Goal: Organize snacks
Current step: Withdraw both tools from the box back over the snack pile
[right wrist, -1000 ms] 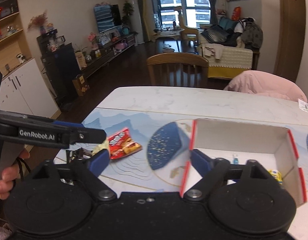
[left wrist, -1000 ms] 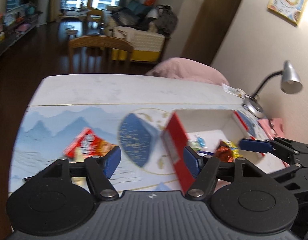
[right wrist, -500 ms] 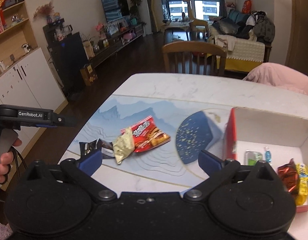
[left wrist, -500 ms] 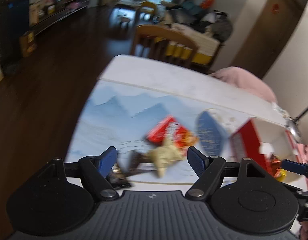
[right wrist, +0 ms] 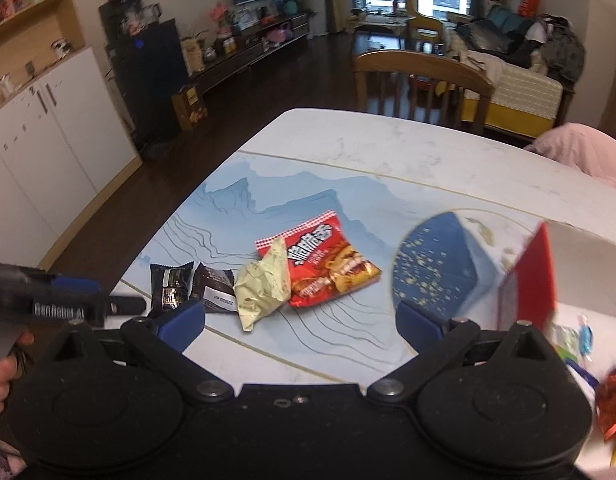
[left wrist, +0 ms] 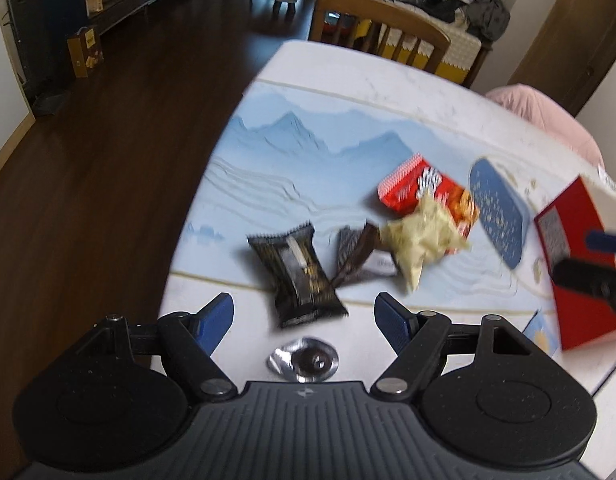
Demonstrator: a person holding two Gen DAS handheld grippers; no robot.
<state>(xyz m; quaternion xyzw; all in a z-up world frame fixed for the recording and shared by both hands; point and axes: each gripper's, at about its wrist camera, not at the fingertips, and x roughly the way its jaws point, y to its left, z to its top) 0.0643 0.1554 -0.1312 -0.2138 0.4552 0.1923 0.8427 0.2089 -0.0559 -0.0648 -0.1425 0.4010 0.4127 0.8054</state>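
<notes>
The red box (right wrist: 528, 280) was blurry and cut off at the right edge. The pale bag (left wrist: 422, 240) hid part of the red packet (left wrist: 420, 190).

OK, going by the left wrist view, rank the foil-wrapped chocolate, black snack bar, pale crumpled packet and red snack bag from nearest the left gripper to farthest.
1. Foil-wrapped chocolate: just behind the left gripper fingertips.
2. Black snack bar: just ahead, centre.
3. Pale crumpled packet: farther, to the right.
4. Red snack bag: farthest, partly under the pale packet.

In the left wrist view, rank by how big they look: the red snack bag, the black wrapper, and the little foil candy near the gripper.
Red snack bag and black wrapper: look alike, unranked; the bag is partly covered and farther off.
Foil candy: smallest, though nearest.
</notes>
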